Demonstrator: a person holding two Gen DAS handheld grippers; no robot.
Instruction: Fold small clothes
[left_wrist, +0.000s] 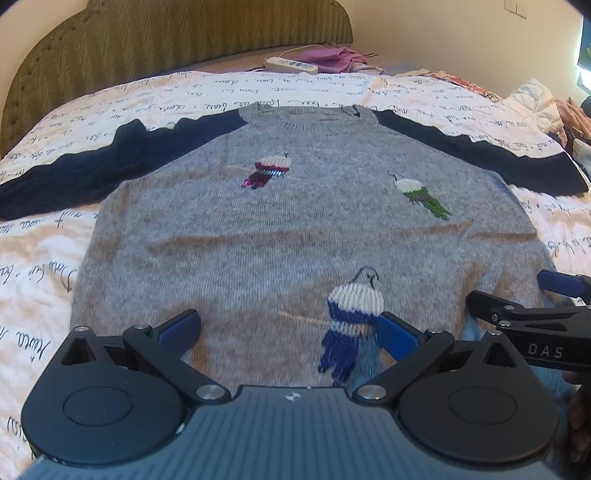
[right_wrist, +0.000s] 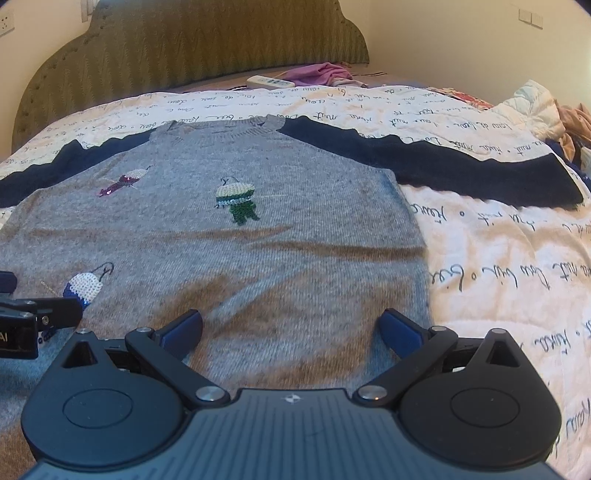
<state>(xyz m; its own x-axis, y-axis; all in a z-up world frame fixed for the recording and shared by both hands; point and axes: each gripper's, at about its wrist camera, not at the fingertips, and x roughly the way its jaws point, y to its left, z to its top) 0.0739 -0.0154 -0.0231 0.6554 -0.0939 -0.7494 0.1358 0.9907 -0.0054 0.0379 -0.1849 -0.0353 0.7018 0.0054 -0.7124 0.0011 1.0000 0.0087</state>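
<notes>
A small grey knit sweater (left_wrist: 295, 229) with navy sleeves lies flat, front up, on the bed; it also shows in the right wrist view (right_wrist: 229, 258). It bears three knitted jellyfish figures: pink, green and blue. Both sleeves are spread out sideways. My left gripper (left_wrist: 290, 330) is open over the sweater's lower hem, left of centre, holding nothing. My right gripper (right_wrist: 291, 330) is open over the hem's right part, holding nothing. The right gripper also shows in the left wrist view (left_wrist: 517, 299) at the right edge.
The bed has a white quilt (right_wrist: 498, 266) printed with handwriting. A green padded headboard (left_wrist: 184, 40) stands at the back. A white power strip (left_wrist: 291, 64) and purple cloth (left_wrist: 332, 59) lie near it. More clothes (left_wrist: 543, 107) are piled at the right.
</notes>
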